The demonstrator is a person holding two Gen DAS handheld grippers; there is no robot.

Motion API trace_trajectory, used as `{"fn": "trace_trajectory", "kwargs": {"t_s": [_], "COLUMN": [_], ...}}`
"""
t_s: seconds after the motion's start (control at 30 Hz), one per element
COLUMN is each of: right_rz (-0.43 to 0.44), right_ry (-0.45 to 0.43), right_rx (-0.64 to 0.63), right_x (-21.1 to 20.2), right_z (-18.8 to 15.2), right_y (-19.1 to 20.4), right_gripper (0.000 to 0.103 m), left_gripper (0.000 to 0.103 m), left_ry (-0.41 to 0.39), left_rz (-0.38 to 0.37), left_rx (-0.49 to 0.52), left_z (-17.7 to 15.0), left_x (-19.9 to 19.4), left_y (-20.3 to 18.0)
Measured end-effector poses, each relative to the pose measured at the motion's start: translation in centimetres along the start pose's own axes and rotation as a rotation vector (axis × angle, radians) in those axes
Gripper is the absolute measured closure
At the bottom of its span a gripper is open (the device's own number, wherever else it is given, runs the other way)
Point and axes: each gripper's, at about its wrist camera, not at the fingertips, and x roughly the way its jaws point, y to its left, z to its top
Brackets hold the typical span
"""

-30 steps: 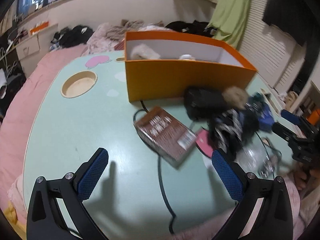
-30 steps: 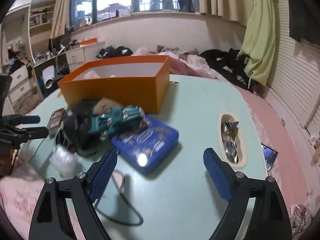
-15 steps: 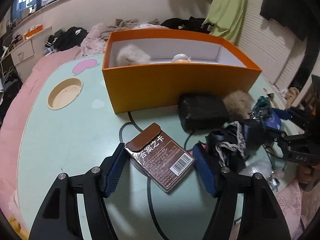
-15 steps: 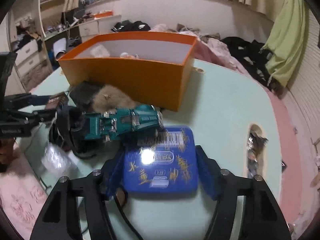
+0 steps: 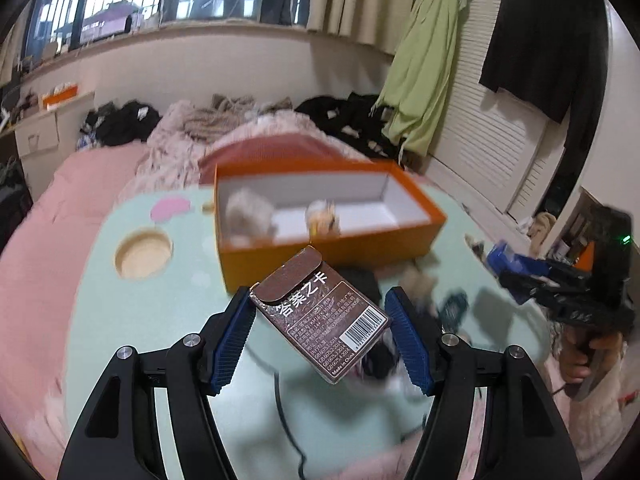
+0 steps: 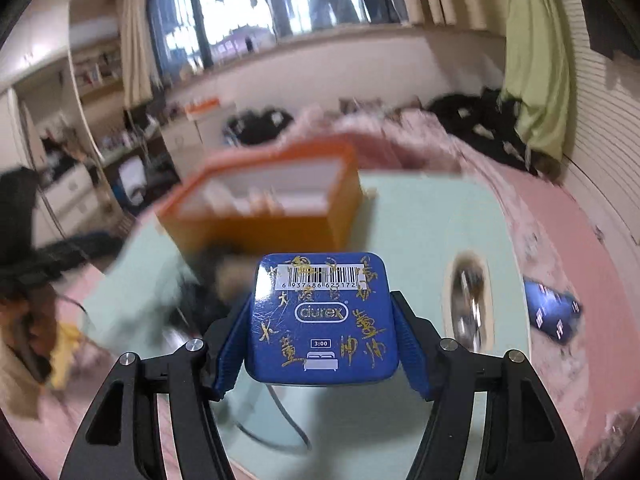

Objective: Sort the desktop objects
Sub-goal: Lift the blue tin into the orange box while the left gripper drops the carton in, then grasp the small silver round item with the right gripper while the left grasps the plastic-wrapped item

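Left wrist view: left gripper (image 5: 320,330), wide open and empty a second ago, now clamps the brown card box (image 5: 320,320), lifted off the table (image 5: 160,320) before the orange box (image 5: 320,216). Right wrist view: right gripper (image 6: 320,332), likewise closed in, grips the raised blue tin (image 6: 322,318).

Left gripper (image 5: 320,330): black angular frame, blue ribbed pads, silver round screws on each arm. Right gripper (image 6: 318,330): same build. Seen from the left wrist, the right unit shows a green light, possibly an indicator.
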Motion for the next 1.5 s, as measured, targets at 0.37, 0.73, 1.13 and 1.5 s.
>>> {"fn": "trace_trajectory", "kwargs": {"t_s": [0.37,0.73,1.13,1.5], "right_rz": [-0.069,-0.041,-0.321,-0.315], "right_ry": [0.008,-0.044,0.117,0.055], "right_rx": [-0.027,0.039,-0.049,-0.034], "right_x": [9.6,1.4,3.4,3.6], "right_z": [9.1,2.2,-7.7,-8.6], "right_y": [2.4,1.4,2.0,1.7], "right_gripper": [0.022,0.010,0.000,0.000], "left_gripper": [0.034,0.030,0.016,0.000], "left_ry": [0.114,0.130,0.268,0.264], "left_rz": [0.104,0.029,0.196,0.178], "left_rx": [-0.139,-0.042,0.012,0.022], "left_z": [6.9,0.5,-7.4,-8.0], "left_x": [9.3,4.3,5.3,5.5], "left_y": [1.7,0.1,-0.4,-0.5]}}
